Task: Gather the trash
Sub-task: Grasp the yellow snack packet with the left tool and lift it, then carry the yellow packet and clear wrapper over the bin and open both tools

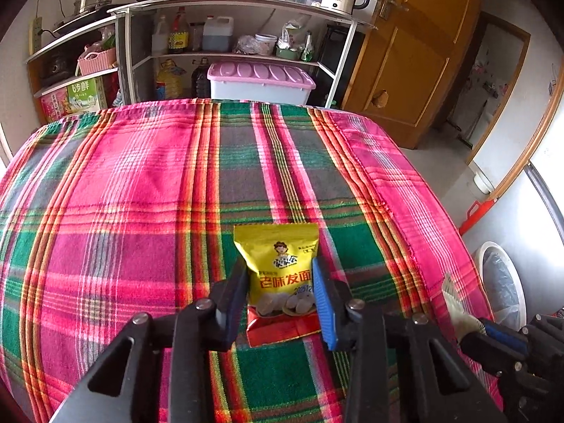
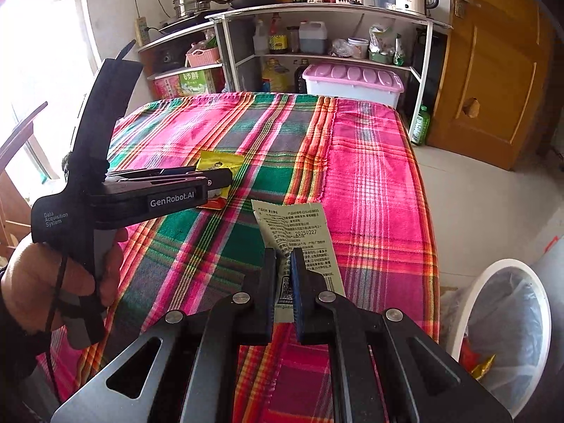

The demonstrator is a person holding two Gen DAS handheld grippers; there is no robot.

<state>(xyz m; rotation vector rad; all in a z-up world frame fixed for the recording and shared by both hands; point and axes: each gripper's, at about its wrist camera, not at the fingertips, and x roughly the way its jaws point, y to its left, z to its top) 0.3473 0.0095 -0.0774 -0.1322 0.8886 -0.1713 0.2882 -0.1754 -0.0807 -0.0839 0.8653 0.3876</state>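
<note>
A: Entry. The left gripper (image 1: 280, 296) has its jaws spread on either side of the yellow packet (image 1: 278, 275), which lies flat on the plaid cloth (image 1: 141, 194) near the table's near edge. Whether the pads are touching the packet's edges cannot be told; it is not clamped.

B: And the right gripper (image 2: 283, 282)?

A: Clenched on the pale printed wrapper (image 2: 299, 243), held by its lower end, the rest sticking up past the fingertips. The white bin (image 2: 504, 317), lined with a bag and already holding scraps, stands on the floor off the table's right side.

B: Risks, as judged?

A: Three. The packet is flat and slick-looking; closing on it from above may fold it or skate it along the cloth instead of lifting it. The pads could also pinch the cloth and drag it. And the wrapper is held by a narrow strip, so a quick swing toward the bin could let it slip out.

B: Obstructions?

A: The two grippers are near each other; in the right wrist view the left tool sits just beside the wrapper's path. The table's right edge lies between both items and the bin. The shelving (image 2: 317, 35), pink-lidded box (image 2: 352, 81) and door (image 2: 493, 70) are well apart, no concern.
</note>
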